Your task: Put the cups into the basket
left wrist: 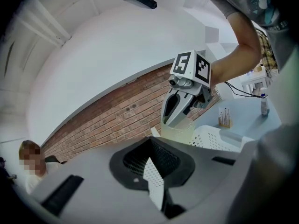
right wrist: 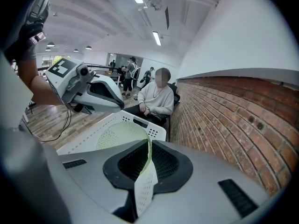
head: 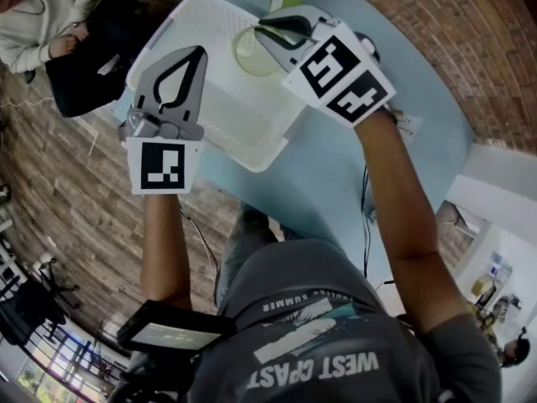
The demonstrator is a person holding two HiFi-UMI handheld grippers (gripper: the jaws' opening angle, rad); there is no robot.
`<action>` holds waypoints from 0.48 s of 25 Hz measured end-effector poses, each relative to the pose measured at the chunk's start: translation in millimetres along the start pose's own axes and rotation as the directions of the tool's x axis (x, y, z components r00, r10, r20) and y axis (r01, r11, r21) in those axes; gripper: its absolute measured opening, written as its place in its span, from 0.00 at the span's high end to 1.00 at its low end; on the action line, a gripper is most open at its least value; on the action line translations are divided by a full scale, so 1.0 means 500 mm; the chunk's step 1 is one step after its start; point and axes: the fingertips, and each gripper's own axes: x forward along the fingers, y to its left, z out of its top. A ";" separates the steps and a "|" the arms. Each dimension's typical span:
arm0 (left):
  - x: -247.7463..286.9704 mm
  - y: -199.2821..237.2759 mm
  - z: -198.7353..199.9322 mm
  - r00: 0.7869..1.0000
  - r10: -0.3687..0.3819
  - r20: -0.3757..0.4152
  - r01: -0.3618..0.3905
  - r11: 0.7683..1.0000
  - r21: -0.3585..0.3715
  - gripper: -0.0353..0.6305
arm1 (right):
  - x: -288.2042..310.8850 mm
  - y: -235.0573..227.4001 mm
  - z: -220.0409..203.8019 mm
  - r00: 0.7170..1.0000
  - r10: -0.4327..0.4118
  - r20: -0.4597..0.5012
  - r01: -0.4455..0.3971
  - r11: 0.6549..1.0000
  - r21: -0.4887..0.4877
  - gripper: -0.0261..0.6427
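We stand over a pale blue table (head: pixel 403 149) with a white perforated basket (head: pixel 180 23) on it. Both grippers are above that basket.

Our left gripper (head: pixel 198 53) hangs over the basket's near-left part. Its jaws are drawn together with nothing between them; in the left gripper view only the basket's mesh shows through the narrow slit.

Our right gripper (head: pixel 267 30) reaches in from the right side and is clamped on the thin rim wall of a translucent green cup (head: pixel 249 53). In the right gripper view the rim runs straight into the pads, one jaw inside the cup and one outside.

What matters for the coming move is that the cup lies directly ahead of the right jaws and inside the basket's outline, toward its far end. Its mouth faces up at us, so its long axis is roughly upright. We cannot tell whether its base touches the basket floor.

We judge that the right hand only needs to lower and let go. The left gripper is just beside the cup but plays no part in the hold.
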 end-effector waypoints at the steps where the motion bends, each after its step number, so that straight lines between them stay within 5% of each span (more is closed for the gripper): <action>1: 0.001 0.003 -0.005 1.000 0.002 -0.004 -0.002 1.000 0.001 0.94 | 0.011 -0.001 0.000 1.000 0.004 -0.002 -0.004 1.000 0.002 0.91; 12: 0.000 0.035 -0.059 0.999 0.026 -0.045 -0.026 1.000 -0.001 0.94 | 0.149 0.044 -0.013 0.993 0.110 -0.051 -0.110 0.994 0.016 0.91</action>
